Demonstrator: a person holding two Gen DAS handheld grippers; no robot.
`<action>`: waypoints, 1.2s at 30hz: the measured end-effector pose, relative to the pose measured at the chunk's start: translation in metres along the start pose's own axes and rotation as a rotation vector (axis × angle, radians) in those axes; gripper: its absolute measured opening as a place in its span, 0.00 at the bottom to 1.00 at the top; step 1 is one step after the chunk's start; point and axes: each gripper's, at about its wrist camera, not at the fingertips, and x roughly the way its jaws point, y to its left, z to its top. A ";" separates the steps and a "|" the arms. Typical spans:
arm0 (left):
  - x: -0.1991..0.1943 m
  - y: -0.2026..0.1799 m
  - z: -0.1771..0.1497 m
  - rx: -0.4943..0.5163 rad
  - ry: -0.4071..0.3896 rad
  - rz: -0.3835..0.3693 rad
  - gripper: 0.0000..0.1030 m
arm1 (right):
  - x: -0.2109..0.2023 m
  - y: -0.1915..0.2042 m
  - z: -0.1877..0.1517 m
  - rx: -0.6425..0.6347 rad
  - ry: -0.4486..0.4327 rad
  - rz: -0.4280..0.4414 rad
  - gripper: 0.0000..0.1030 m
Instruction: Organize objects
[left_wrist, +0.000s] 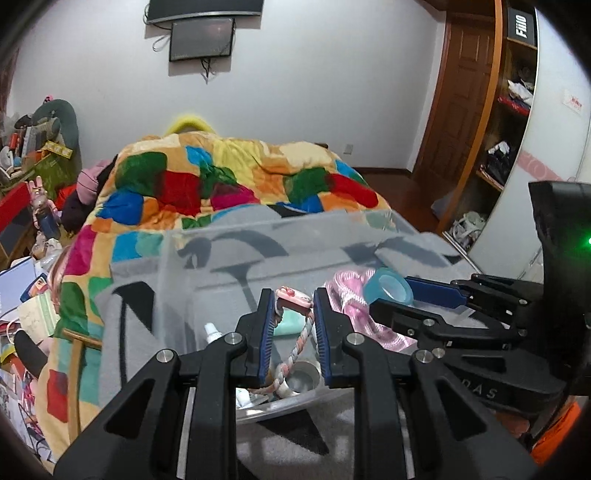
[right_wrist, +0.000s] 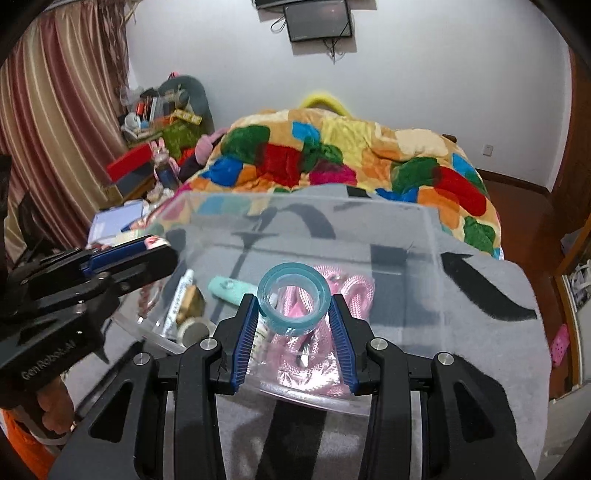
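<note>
Between left gripper (left_wrist: 294, 301) fingers: pink charm (left_wrist: 293, 296) clamped, braided cord (left_wrist: 291, 360) hanging into clear bin (left_wrist: 177, 258).

Between right gripper (right_wrist: 293, 308) fingers: tape roll (right_wrist: 293, 299) clamped, above bin (right_wrist: 424, 229); pink rope (right_wrist: 347, 291) and tube (right_wrist: 231, 288) below inside.

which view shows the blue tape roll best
The right wrist view: the blue tape roll sits centered in the right gripper, its hole facing the camera. The left wrist view shows it smaller, at an angle, off to the side.

bin (right_wrist: 424, 236) on blanket (right_wrist: 498, 314) | rope (right_wrist: 354, 295), tube (right_wrist: 229, 288) in bin
</note>
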 end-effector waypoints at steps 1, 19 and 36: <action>0.001 0.000 -0.002 -0.001 0.002 0.005 0.20 | 0.001 0.000 -0.001 -0.004 0.001 -0.002 0.35; -0.063 -0.002 -0.011 -0.030 -0.128 -0.008 0.85 | -0.068 0.013 -0.008 -0.063 -0.162 -0.016 0.71; -0.079 -0.014 -0.066 -0.042 -0.151 0.035 0.96 | -0.094 0.012 -0.059 -0.070 -0.211 -0.053 0.85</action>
